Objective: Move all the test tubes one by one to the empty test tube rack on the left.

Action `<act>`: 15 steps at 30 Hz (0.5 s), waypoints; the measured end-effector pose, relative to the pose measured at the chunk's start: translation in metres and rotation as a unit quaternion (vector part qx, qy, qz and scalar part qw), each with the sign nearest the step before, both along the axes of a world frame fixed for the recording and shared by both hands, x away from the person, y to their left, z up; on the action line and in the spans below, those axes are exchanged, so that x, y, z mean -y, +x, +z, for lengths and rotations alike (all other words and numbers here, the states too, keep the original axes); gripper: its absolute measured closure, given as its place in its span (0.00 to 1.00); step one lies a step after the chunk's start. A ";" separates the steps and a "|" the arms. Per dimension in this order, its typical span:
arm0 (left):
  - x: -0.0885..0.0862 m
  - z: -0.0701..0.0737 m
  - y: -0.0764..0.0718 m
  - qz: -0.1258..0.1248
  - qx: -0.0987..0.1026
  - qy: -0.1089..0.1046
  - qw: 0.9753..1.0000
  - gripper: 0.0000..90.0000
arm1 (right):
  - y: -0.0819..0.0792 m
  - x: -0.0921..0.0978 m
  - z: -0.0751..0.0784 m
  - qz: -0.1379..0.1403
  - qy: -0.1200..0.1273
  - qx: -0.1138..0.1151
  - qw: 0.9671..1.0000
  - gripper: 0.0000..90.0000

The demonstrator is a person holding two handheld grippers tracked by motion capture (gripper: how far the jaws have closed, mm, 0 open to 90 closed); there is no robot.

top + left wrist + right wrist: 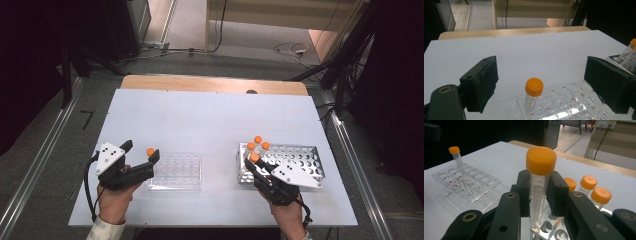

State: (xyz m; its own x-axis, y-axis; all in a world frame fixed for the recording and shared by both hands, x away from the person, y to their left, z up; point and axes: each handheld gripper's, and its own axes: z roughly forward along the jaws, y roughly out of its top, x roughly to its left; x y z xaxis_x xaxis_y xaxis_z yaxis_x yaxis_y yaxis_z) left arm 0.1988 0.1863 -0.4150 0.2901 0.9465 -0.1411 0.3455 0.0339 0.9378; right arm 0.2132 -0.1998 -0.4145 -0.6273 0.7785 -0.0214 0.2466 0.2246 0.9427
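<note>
The right gripper [539,195] clamps a tube [539,182] between its jaws above the metal rack [305,152], hiding the tube's base. The left gripper [541,82] gapes around another tube [533,93] in the clear rack [564,105].

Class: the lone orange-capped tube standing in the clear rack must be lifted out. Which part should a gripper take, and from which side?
Grip the tube just under its orange cap, coming from above or the rack's open near corner: it stands nearly upright, with only its upper part exposed. The left gripper already straddles it, open.

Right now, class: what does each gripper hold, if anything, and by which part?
The right gripper clamps an orange-capped tube by its clear upper body, just below the cap. The left gripper is open and holds nothing.
</note>
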 end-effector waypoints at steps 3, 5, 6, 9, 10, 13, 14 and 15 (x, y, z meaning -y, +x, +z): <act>0.001 0.001 -0.001 -0.002 0.001 0.000 1.000 0.14 | -0.001 -0.002 0.000 0.003 -0.001 0.000 1.000 0.79; 0.002 0.001 -0.001 -0.005 0.000 0.001 1.000 0.14 | -0.001 -0.002 0.000 0.005 0.000 0.000 1.000 0.79; 0.003 0.001 -0.001 -0.006 0.000 0.002 1.000 0.14 | -0.001 -0.003 0.000 0.006 0.000 -0.002 1.000 0.79; 0.004 0.002 -0.002 -0.009 0.001 0.001 1.000 0.14 | -0.002 -0.005 -0.001 0.011 0.000 -0.002 1.000 0.79; 0.004 0.002 -0.002 -0.011 0.000 0.001 1.000 0.14 | -0.003 -0.006 -0.001 0.013 -0.001 -0.002 1.000 0.79; 0.006 0.002 -0.002 -0.015 -0.002 0.002 1.000 0.14 | -0.004 -0.009 -0.001 0.019 -0.003 -0.003 1.000 0.79; 0.006 0.003 -0.002 -0.018 -0.001 0.002 1.000 0.14 | -0.004 -0.010 -0.002 0.021 -0.003 -0.004 1.000 0.79; 0.007 0.003 -0.003 -0.018 -0.001 0.002 1.000 0.14 | -0.005 -0.011 -0.002 0.022 -0.003 -0.005 1.000 0.79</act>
State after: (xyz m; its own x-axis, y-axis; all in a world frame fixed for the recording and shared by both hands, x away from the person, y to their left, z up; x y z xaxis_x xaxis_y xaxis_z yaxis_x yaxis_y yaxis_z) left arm 0.1962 0.1791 -0.4121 0.3239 0.9359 -0.1384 0.3481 0.0181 0.9373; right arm 0.2082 -0.1887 -0.4164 -0.6611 0.7500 -0.0192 0.2464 0.2413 0.9387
